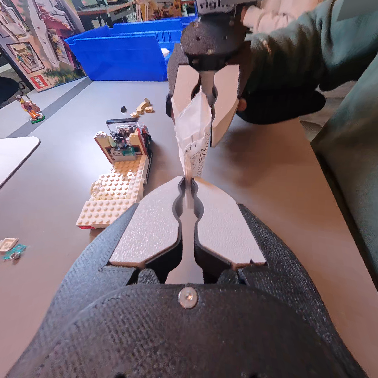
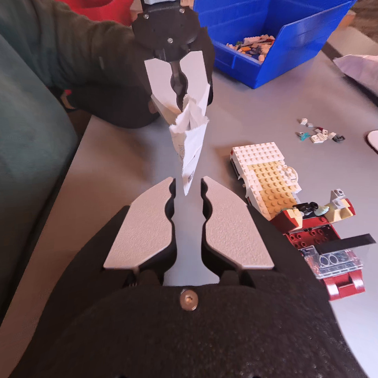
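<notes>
A white paper bag (image 1: 194,131) with black line drawings hangs in the air between my two grippers, above the grey table (image 1: 61,184). My left gripper (image 1: 188,180) is shut on one thin edge of the bag. In the right wrist view the left gripper (image 2: 184,108) pinches the bag's crumpled, torn end. My right gripper (image 2: 188,182) is open. The bag's (image 2: 191,147) pointed lower end hangs between its pads without touching either. In the left wrist view the right gripper (image 1: 201,131) faces me with the bag's far end between its spread fingers.
A half-built brick model (image 1: 120,169) in cream, tan and dark red lies on the table (image 2: 272,184). A blue bin (image 2: 286,41) of loose bricks stands behind it. Small loose pieces (image 2: 319,135) and tan pieces (image 1: 141,108) are scattered. A minifigure (image 1: 30,108) and a set box (image 1: 41,51) stand at the far left. The tips of one gripper are about 5 centimetres away from the tips of the other.
</notes>
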Tool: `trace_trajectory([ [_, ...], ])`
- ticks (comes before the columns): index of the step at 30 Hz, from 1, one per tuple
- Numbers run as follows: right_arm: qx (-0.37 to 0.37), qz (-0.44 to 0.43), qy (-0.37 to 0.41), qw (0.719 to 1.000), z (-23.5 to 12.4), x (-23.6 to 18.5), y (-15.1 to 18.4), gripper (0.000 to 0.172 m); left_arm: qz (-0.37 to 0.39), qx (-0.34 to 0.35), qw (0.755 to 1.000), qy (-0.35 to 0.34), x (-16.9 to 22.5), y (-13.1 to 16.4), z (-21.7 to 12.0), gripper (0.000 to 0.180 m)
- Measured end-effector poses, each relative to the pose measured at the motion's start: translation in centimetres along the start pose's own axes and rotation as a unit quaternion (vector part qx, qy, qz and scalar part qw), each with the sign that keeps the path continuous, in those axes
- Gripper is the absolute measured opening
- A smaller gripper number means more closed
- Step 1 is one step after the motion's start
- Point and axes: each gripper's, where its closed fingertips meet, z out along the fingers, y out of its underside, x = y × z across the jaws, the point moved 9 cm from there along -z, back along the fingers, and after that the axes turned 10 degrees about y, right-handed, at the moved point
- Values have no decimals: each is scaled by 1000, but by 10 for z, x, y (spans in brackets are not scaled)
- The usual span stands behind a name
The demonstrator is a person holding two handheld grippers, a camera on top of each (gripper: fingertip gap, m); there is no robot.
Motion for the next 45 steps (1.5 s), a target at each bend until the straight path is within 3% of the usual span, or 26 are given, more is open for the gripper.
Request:
trace_trajectory([
  [3, 18, 10, 12, 1000, 0, 3, 0, 2, -16, 20, 1000, 3, -2, -2, 2, 5],
  [6, 16, 17, 8, 1000, -1, 6, 2, 1, -25, 24, 999, 1, -7, -1, 1, 8],
  [8, 10, 28, 4, 1000, -4, 10, 3, 1, -29, 30, 998, -45, -22, -5, -12, 20],
  [10, -1, 34, 3, 999, -7, 15, 5, 1, -55, 24, 988, -139, -51, -9, -36, 21],
  [12, -11, 43, 6, 999, -8, 20, 9, 1, -91, -63, 966, -233, -83, -6, -53, 25],
  [15, -26, 53, -2, 998, -6, 22, 14, 1, -139, -188, 929, -287, -122, 12, -53, 30],
  [19, -46, 57, -5, 997, -6, 19, 22, 1, -177, -254, 898, -313, -153, 41, -40, 32],
  [23, -41, 64, -20, 997, -11, 17, 23, 1, -205, -243, 882, -347, -170, 51, -45, 32],
  [29, -40, 71, -32, 996, -11, 17, 23, 1, -240, -211, 891, -322, -178, 54, -45, 21],
  [30, -41, 72, -31, 996, -11, 17, 24, 1, -234, -215, 894, -316, -177, 54, -44, 9],
  [34, -44, 70, -26, 996, -11, 18, 25, 1, -202, -230, 898, -317, -173, 53, -42, 8],
  [38, -44, 64, -24, 997, -11, 17, 25, 1, -153, -204, 920, -297, -156, 36, -43, 8],
  [42, -52, 71, -10, 996, -8, 20, 28, 1, -94, -59, 986, -122, -100, -27, -26, 8],
  [45, -46, 74, -11, 996, -5, 20, 28, 1, -8, -42, 999, -26, -52, -65, 1, 8],
])
